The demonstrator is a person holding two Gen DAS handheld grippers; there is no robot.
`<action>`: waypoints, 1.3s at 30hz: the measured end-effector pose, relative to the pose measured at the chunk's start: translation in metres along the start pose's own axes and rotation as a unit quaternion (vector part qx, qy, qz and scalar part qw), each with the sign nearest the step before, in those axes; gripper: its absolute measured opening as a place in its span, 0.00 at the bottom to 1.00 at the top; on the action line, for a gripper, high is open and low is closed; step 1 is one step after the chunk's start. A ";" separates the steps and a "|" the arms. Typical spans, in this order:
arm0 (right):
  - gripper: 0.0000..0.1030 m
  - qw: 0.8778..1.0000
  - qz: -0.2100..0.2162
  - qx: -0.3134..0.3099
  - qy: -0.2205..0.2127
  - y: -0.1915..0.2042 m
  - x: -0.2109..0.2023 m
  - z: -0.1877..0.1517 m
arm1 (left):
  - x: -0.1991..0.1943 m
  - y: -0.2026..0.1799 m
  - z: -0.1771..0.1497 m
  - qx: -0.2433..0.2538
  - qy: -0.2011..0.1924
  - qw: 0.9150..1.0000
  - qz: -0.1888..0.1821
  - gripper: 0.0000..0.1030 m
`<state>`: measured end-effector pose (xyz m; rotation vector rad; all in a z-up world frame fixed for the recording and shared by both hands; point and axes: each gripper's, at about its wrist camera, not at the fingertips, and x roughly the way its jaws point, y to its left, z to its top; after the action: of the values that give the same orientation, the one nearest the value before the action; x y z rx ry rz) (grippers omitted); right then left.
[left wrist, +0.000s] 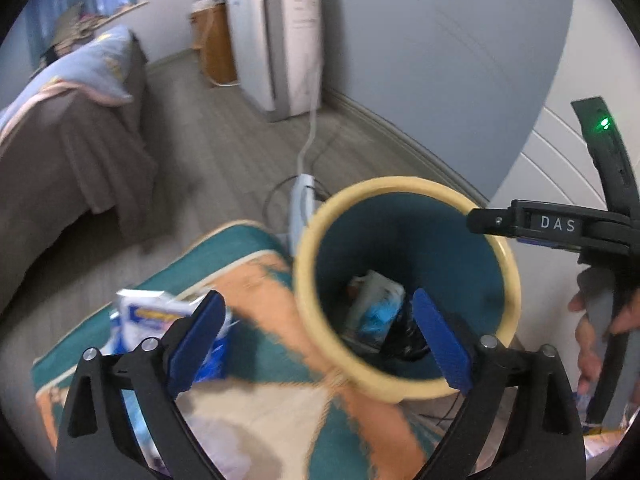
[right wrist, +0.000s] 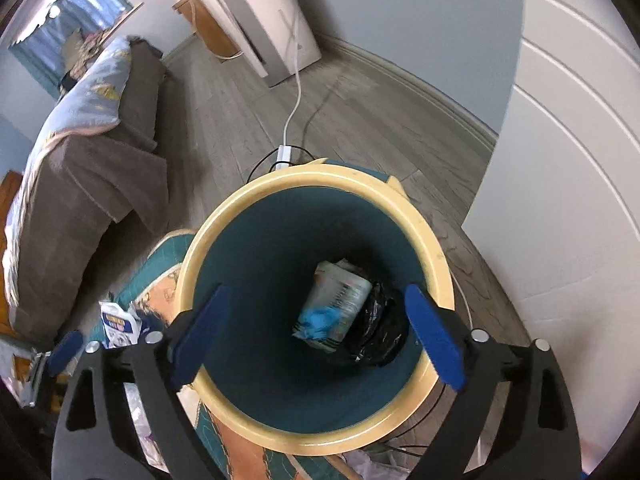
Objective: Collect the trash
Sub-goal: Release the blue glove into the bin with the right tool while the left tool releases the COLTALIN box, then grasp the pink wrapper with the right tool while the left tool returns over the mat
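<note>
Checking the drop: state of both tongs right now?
Left tongs: open, holding nothing, off to the side of the bin.
Right tongs: open, holding nothing, over the bin's mouth, trash at the bottom.

- Soft, even daylight fills the room; the brightest patch is the curtained window [right wrist: 68, 12] at upper left, slightly blown out
- The bin [right wrist: 430, 236] interior falls into deep shadow; its contents stay dim
- The left wrist view smears with motion blur, worst on the rug [left wrist: 256, 280] and the bin's rim; the right wrist view is sharper
- Fisheye bending curves the baseboard [right wrist: 420, 88] and door panel [right wrist: 580, 160]; black vignette rings both frames
</note>
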<state>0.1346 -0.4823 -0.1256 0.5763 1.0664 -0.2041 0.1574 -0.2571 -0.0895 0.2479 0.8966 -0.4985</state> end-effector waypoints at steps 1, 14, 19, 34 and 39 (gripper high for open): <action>0.90 1.000 -0.001 -0.006 0.000 0.004 -0.001 0.000 | -0.008 0.007 -0.004 -0.007 -0.001 1.000 0.008 0.92; 0.92 0.986 0.014 -0.168 -0.011 0.110 -0.051 -0.057 | -0.147 0.113 -0.077 -0.082 -0.029 0.992 0.093 0.94; 0.94 0.979 0.036 -0.202 -0.015 0.154 -0.069 -0.104 | -0.177 0.156 -0.122 -0.151 -0.042 0.981 0.113 0.94; 0.94 0.967 -0.008 -0.245 0.068 0.195 -0.017 -0.217 | -0.160 0.237 -0.211 -0.237 0.032 0.957 0.165 0.94; 0.82 0.949 -0.026 -0.299 0.100 0.203 0.001 -0.238 | -0.146 0.244 -0.219 -0.232 0.058 0.956 0.173 0.94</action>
<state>0.0394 -0.1845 -0.1404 0.0194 1.2682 0.1383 0.0567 0.0867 -0.1059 0.0015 1.0333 0.0587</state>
